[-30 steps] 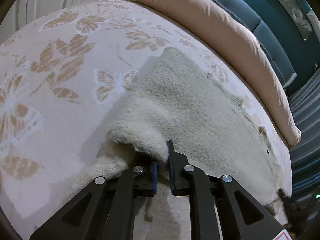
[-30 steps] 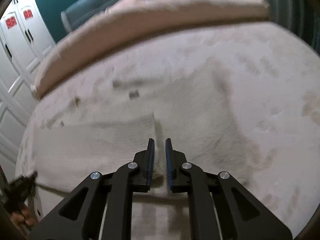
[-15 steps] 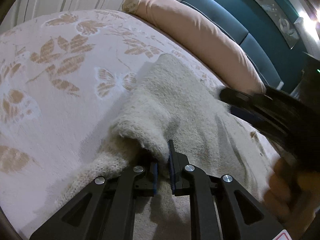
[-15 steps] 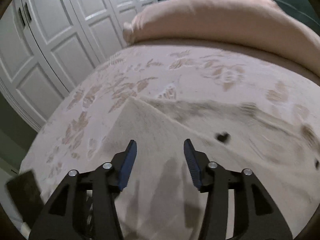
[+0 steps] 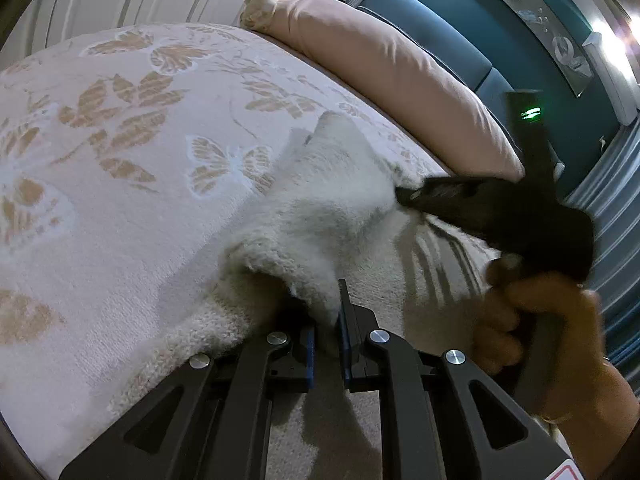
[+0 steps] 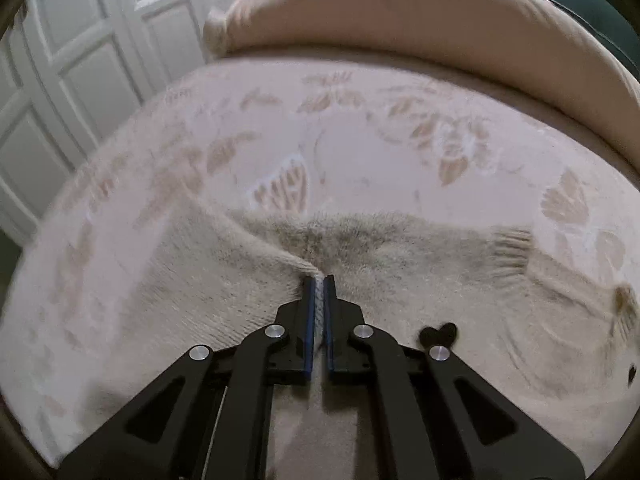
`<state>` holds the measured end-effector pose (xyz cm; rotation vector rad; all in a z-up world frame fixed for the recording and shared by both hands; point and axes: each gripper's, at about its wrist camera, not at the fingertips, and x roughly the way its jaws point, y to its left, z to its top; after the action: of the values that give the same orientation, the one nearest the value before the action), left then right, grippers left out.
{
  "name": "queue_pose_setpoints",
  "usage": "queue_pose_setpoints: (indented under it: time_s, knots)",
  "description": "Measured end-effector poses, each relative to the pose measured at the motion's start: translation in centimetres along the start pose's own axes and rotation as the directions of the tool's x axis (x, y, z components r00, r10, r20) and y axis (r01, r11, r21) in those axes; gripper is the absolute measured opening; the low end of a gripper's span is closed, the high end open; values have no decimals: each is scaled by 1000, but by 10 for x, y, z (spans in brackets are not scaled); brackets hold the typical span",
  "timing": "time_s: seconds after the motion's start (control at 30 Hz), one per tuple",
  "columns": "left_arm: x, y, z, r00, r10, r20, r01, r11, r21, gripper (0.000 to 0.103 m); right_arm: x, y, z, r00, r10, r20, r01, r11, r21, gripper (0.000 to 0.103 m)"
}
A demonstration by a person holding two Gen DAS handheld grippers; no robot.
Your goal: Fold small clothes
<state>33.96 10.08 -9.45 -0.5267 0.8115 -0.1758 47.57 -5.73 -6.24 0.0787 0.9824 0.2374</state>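
Note:
A cream knitted sweater (image 5: 320, 200) lies on the bed with the butterfly-patterned cover (image 5: 120, 160). My left gripper (image 5: 327, 320) is shut on a lifted fold of the sweater's edge. In the left wrist view the right gripper (image 5: 404, 194) shows blurred, gripping the sweater's far part, with the person's hand (image 5: 532, 332) on its handle. In the right wrist view my right gripper (image 6: 318, 284) is shut on a pinched ridge of the sweater (image 6: 200, 280). A ribbed cuff (image 6: 512, 250) lies to the right, and small black heart patches (image 6: 438, 334) sit on the knit.
A long pink bolster pillow (image 5: 400, 76) lies along the far side of the bed, before a teal headboard (image 5: 440, 28). White panelled wardrobe doors (image 6: 80, 60) stand to the left in the right wrist view. The bed cover (image 6: 360, 140) spreads beyond the sweater.
My right gripper was open half a second ago; it has moved over to the sweater and shut on it. My left gripper keeps its hold and has lifted a little.

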Motion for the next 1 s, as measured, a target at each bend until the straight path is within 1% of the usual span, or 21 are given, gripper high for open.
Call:
queue_pose_setpoints:
  time_s: [0.03, 0.07, 0.13, 0.2, 0.23, 0.27, 0.3, 0.33, 0.37, 0.43, 0.5, 0.53, 0.57, 0.6, 0.67, 0.73, 0.77, 0.83, 0.87, 0.93, 1.0]
  knots:
    - [0, 0, 0, 1000, -1, 0, 1, 1000, -1, 12, -11, -3, -2, 999, 31, 10, -32, 999, 29, 5]
    - [0, 0, 0, 1000, -1, -1, 1, 1000, -1, 12, -34, -10, -9, 997, 51, 51, -53, 997, 56, 5]
    - [0, 0, 0, 1000, 0, -1, 0, 1000, -1, 12, -73, -27, -28, 993, 25, 119, -35, 996, 86, 6]
    - [1, 0, 0, 1000, 1, -1, -1, 1000, 0, 12, -114, -72, -66, 988, -19, 156, -12, 980, 197, 8]
    - [2, 0, 0, 1000, 4, -1, -4, 1000, 2, 13, -126, -89, -81, 986, -53, 158, 14, 972, 237, 10]
    - [2, -1, 0, 1000, 7, 0, -7, 1000, 4, 13, -145, -118, -106, 977, -144, 155, 92, 950, 299, 14]
    - [3, -1, 1, 1000, 9, 0, -9, 1000, 6, 13, -158, -137, -124, 967, -204, 151, 142, 929, 342, 28]
    - [3, -1, 1, 1000, 11, 1, -11, 1000, 7, 13, -169, -154, -141, 960, -244, 139, 174, 906, 386, 35]
    - [4, -1, 1, 1000, 13, 1, -13, 1000, 9, 13, -178, -174, -161, 960, -253, 116, 180, 882, 435, 36]
    - [4, -1, 1, 1000, 13, 0, -13, 1000, 7, 13, -182, -193, -182, 971, -228, 73, 167, 865, 474, 36]
    - [3, -1, 1, 1000, 13, -1, -13, 1000, 8, 13, -177, -199, -188, 981, -187, 56, 138, 867, 479, 36]
    - [4, -1, 1, 1000, 15, -1, -15, 1000, 9, 13, -176, -202, -191, 984, -169, 55, 121, 862, 492, 32]
    - [4, -2, 0, 1000, 21, -1, -21, 1000, 13, 13, -173, -204, -192, 988, -141, 63, 90, 854, 512, 26]
    - [4, -2, 0, 1000, 27, -2, -27, 999, 18, 13, -173, -205, -190, 990, -117, 81, 57, 848, 527, 8]
    - [5, -4, 1, 999, 39, -3, -39, 999, 26, 13, -184, -203, -186, 984, -115, 137, 25, 849, 529, 7]
    - [6, -4, 1, 999, 47, -3, -46, 998, 31, 13, -198, -202, -182, 970, -155, 190, 36, 857, 515, 6]
    - [7, -4, 1, 999, 50, -3, -50, 998, 35, 13, -198, -207, -186, 965, -179, 191, 54, 852, 521, 6]
    - [8, -5, 1, 998, 59, -6, -58, 997, 41, 13, -168, -225, -197, 977, -197, 85, 119, 828, 548, 6]
    - [8, -6, 2, 998, 69, -7, -68, 996, 49, 13, -158, -229, -205, 981, -175, 83, 101, 828, 552, 6]
    - [8, -9, 3, 996, 92, -14, -90, 994, 65, 13, -172, -224, -198, 980, -174, 97, 94, 833, 546, 8]
    - [5, -15, 8, 992, 124, -37, -120, 989, 85, 14, -202, -213, -193, 979, -155, 131, 56, 826, 562, 10]
